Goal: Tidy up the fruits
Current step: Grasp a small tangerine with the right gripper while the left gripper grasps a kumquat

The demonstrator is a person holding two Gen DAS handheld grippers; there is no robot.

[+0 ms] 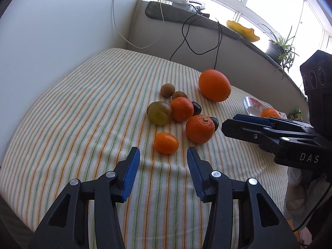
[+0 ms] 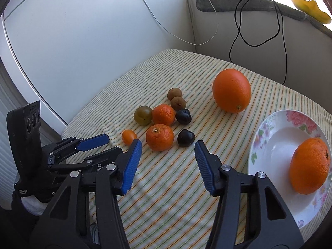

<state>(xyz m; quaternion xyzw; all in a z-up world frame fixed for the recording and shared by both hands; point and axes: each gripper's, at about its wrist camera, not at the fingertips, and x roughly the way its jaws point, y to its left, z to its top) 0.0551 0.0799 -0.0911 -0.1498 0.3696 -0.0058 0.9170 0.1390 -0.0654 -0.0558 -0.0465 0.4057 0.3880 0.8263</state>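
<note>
You are holding the left gripper (image 1: pixel 163 158) with its ribbed blue pads spread wide, empty, just below a small smooth oval kumquat (image 1: pixel 166 143) at frame centre. Your right gripper (image 2: pixel 168 152) is likewise gaping, pinching nothing, low over the striped woven cloth (image 2: pixel 172 197). Above it two dimpled mandarins (image 2: pixel 160 137), two glossy dark plums (image 2: pixel 186 138), a greenish plum (image 2: pixel 143 115) and two rough brown longans (image 2: pixel 178 103) are clustering mid-frame. A large orange (image 2: pixel 231 93) is sitting upper right; another orange (image 2: pixel 309 165) is lying in the floral porcelain plate (image 2: pixel 267 128) at right.
</note>
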